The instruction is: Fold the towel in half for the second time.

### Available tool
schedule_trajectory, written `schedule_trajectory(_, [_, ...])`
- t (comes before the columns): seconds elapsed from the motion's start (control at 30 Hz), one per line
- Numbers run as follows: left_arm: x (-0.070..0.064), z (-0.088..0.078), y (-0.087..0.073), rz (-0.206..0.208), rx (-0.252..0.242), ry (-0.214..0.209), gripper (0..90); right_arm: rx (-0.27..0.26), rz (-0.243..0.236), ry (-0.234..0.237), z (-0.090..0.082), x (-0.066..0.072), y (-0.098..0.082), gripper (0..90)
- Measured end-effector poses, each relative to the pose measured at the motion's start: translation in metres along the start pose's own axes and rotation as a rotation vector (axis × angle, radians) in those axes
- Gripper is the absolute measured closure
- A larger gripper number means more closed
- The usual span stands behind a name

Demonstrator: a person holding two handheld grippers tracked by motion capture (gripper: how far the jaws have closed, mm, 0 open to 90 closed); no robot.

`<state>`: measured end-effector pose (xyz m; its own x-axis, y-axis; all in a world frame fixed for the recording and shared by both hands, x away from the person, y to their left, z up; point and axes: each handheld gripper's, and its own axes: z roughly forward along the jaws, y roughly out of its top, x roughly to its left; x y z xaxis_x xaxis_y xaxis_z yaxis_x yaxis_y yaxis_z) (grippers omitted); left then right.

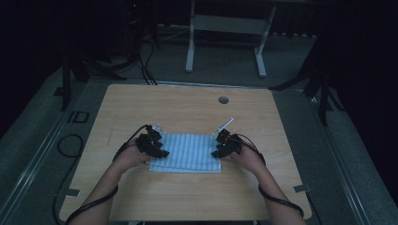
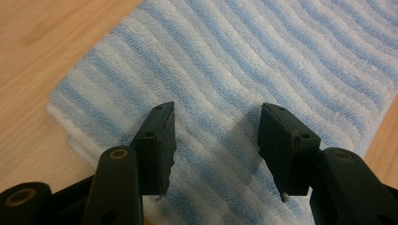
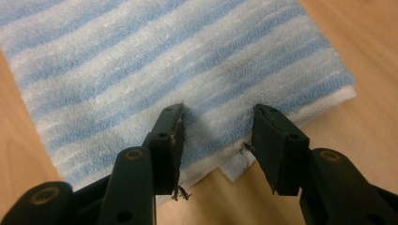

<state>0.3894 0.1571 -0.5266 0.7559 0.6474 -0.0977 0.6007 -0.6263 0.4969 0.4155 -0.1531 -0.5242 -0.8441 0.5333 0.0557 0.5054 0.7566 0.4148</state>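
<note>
Blue-and-white striped terry towel (image 1: 187, 153) lies folded flat on the wooden table (image 1: 187, 108), a little nearer the person's edge than the middle, its layers stacked and showing at the corners. No container stands on the table.

At the towel's left edge the left gripper (image 1: 158, 151) sits over the cloth; in the left gripper view (image 2: 213, 140) its jaws stand partly apart above the striped surface near a folded corner, with only flat cloth showing in the gap and nothing pinched.

At the right edge the right gripper (image 1: 217, 149) meets the towel; in the right gripper view (image 3: 217, 140) its jaws are likewise partly apart, straddling the towel's near edge where a small white tab of an under-layer sticks out. Whether the pads touch the cloth I cannot tell.

Bare wood runs wide on the far side up to a round cable hole (image 1: 223, 100), and on both sides and the near strip too. Cables trail from both forearms off the near edge.
</note>
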Motion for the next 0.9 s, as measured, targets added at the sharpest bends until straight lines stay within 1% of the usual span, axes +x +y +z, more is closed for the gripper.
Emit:
schedule_trajectory(0.03, [0.002, 0.000, 0.000, -0.009, 0.001, 0.003, 46.4, 0.001, 0.002, 0.003, 0.001, -0.001, 0.002, 53.2])
schedule_trajectory(0.1, [0.003, 0.000, 0.001, -0.013, -0.002, 0.004, 46.4, 0.006, 0.002, 0.003, 0.002, -0.003, 0.006, 53.2])
schedule_trajectory(0.13, [0.007, 0.000, 0.001, -0.019, -0.001, 0.010, 46.4, 0.006, 0.002, 0.004, 0.003, -0.005, 0.007, 53.2])
schedule_trajectory(0.2, [0.008, 0.000, 0.001, -0.032, -0.009, 0.013, 46.3, 0.009, 0.010, 0.010, 0.005, -0.010, 0.013, 53.2])
schedule_trajectory(0.27, [0.010, 0.000, 0.001, -0.029, -0.011, 0.017, 46.4, 0.013, 0.011, 0.014, 0.006, -0.013, 0.016, 53.1])
schedule_trajectory(0.33, [0.012, 0.000, 0.001, -0.045, -0.014, 0.011, 46.4, 0.013, 0.018, 0.017, 0.007, -0.015, 0.019, 53.1])
schedule_trajectory(0.4, [0.015, 0.000, 0.002, -0.050, -0.008, 0.008, 46.4, 0.011, 0.016, 0.017, 0.008, -0.016, 0.021, 52.9])
schedule_trajectory(0.47, [0.015, 0.000, 0.004, -0.060, -0.005, 0.013, 46.3, 0.011, 0.018, 0.015, 0.009, -0.017, 0.022, 52.5])
schedule_trajectory(0.53, [0.014, -0.002, 0.005, -0.055, -0.005, 0.024, 46.3, 0.010, 0.019, 0.010, 0.008, -0.016, 0.023, 52.3])
schedule_trajectory(0.6, [0.012, -0.005, 0.005, -0.058, -0.020, 0.013, 46.3, 0.002, 0.004, 0.002, 0.006, -0.014, 0.022, 52.2])
schedule_trajectory(0.67, [0.008, -0.009, 0.005, -0.059, -0.035, 0.017, 46.1, -0.020, 0.010, 0.008, 0.001, -0.014, 0.021, 51.6])
schedule_trajectory(0.7, [0.006, -0.011, 0.004, -0.061, -0.053, 0.006, 45.4, -0.026, 0.014, 0.008, -0.001, -0.014, 0.020, 50.8])
schedule_trajectory(0.8, [-0.001, -0.016, 0.002, -0.061, -0.074, 0.001, 44.7, -0.066, 0.009, 0.009, -0.012, -0.011, 0.016, 47.6])
schedule_trajectory(0.83, [-0.003, -0.017, 0.001, -0.064, -0.081, 0.000, 42.3, -0.073, 0.007, 0.010, -0.014, -0.010, 0.015, 47.4])
schedule_trajectory(0.9, [-0.007, -0.019, -0.001, -0.059, -0.088, 0.002, 38.4, -0.097, 0.007, 0.010, -0.020, -0.008, 0.011, 40.9])
